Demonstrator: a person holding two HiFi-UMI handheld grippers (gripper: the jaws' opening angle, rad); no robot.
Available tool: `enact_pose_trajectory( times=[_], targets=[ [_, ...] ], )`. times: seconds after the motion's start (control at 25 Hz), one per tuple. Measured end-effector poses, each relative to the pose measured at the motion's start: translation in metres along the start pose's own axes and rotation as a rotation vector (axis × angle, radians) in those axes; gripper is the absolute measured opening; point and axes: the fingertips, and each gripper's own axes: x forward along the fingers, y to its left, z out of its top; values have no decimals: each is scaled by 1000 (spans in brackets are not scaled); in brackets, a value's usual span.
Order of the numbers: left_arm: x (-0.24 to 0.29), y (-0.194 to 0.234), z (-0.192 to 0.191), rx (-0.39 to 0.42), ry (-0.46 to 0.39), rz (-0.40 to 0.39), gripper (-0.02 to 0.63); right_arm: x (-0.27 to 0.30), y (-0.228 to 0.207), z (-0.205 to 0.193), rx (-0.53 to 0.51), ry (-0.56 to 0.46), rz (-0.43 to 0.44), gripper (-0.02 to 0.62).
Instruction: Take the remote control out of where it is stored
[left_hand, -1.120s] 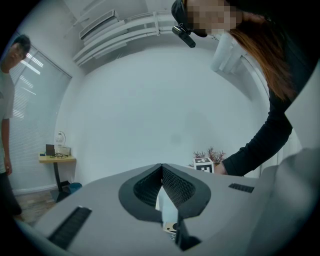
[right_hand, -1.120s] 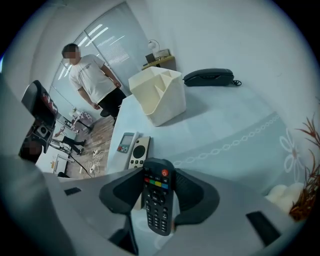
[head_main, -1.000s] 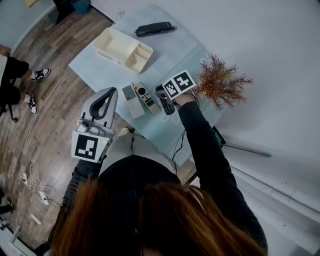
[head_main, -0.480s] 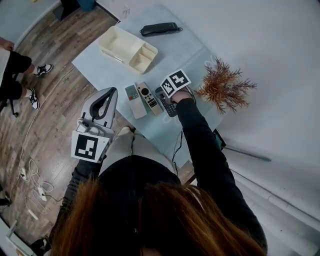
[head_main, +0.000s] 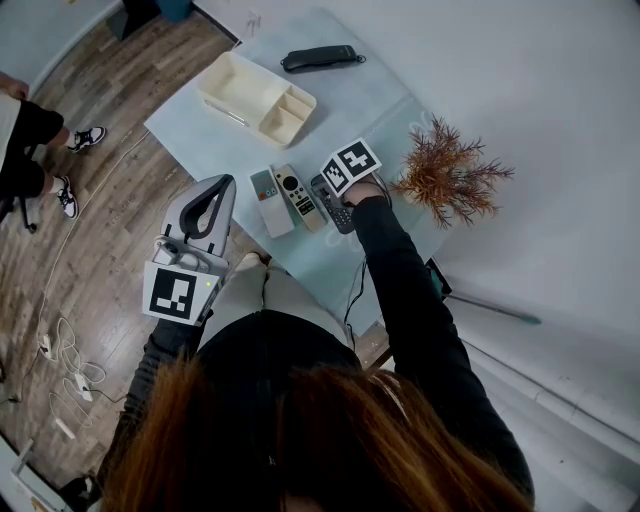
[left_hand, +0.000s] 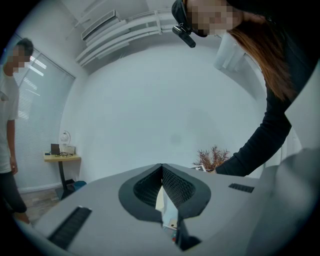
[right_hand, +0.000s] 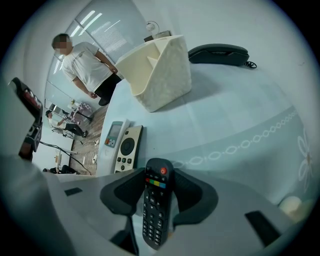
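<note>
The right gripper (right_hand: 159, 176) has its jaws closing on a black remote control (right_hand: 156, 210), with the pads against both of its long sides. The remote lies out on the pale table (head_main: 380, 110), well apart from the cream compartment box (head_main: 255, 100). Its near end is lost behind the gripper's body. From the head view the marker cube hides those jaws and most of that remote. Just beside it lie a beige remote (head_main: 297, 195) and a grey-white remote (head_main: 265, 200). The left gripper (left_hand: 161, 166) is clamped shut on nothing, off the table and aimed at the wall. A black telephone handset (head_main: 318, 58) lies beyond the box.
</note>
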Motion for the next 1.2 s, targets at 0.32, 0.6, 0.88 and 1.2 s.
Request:
enact_pose_trajectory(
  times=[0.32,0.6,0.88,1.2],
  targets=[
    [-4,0,0,4,1,0,9,1,2,0,-34,-4,-17,199],
    [-7,1,0,4,-1,2,9,-9,-8,12,-64,-69,-93,204],
    [-8,3,-1,8,-3,5,9,-25,-8,31,-81,-206,-166,127],
    [-9,3,-1,9,-1,4,9,-35,-3,35,-60,-305,-176,17]
  ],
)
